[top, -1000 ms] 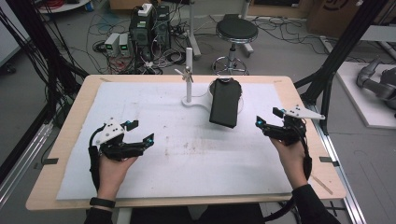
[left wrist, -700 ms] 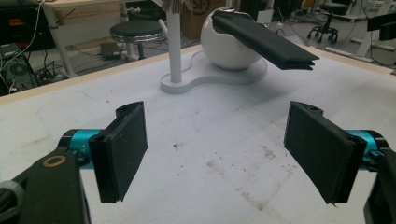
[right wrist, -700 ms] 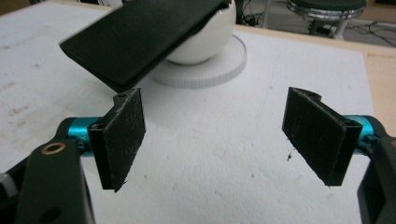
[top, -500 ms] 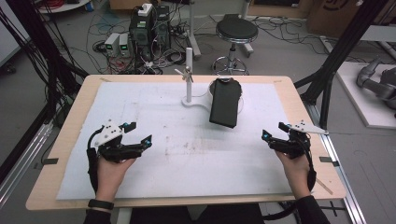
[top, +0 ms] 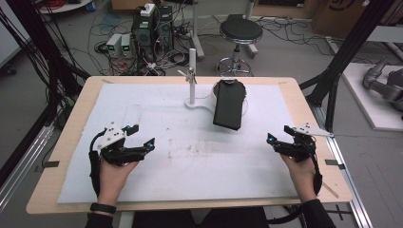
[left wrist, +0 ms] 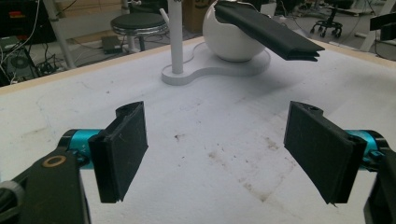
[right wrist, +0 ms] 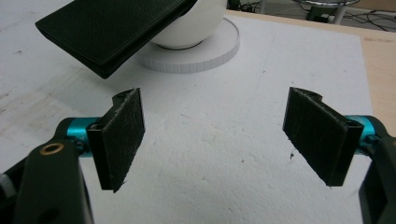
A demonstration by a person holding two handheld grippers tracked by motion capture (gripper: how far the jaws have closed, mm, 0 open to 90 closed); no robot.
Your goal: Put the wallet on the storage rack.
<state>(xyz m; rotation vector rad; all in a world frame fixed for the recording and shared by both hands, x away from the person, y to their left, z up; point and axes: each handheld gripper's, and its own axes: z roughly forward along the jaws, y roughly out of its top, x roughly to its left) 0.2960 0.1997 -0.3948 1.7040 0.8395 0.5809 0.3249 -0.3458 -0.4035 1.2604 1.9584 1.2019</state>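
White foam sheet [top: 190, 166] covered most of the wooden surface [top: 294, 95], and it carried small brown marks near its middle. At the far side stood a white stand [top: 192, 78] with a thin post on a flat base, and beside the post a white ball [left wrist: 231, 39] sat on the same base. A black flat case [top: 229, 105] lay tilted on top of the ball, with its near end hanging free above the sheet. The left gripper [top: 135, 137] was at the near left part of the sheet, and its fingers [left wrist: 122, 149] were wide apart with nothing between them. The right gripper [top: 278, 140] was near the right edge, well apart from the case, and its fingers [right wrist: 120, 137] were also wide apart and held nothing.
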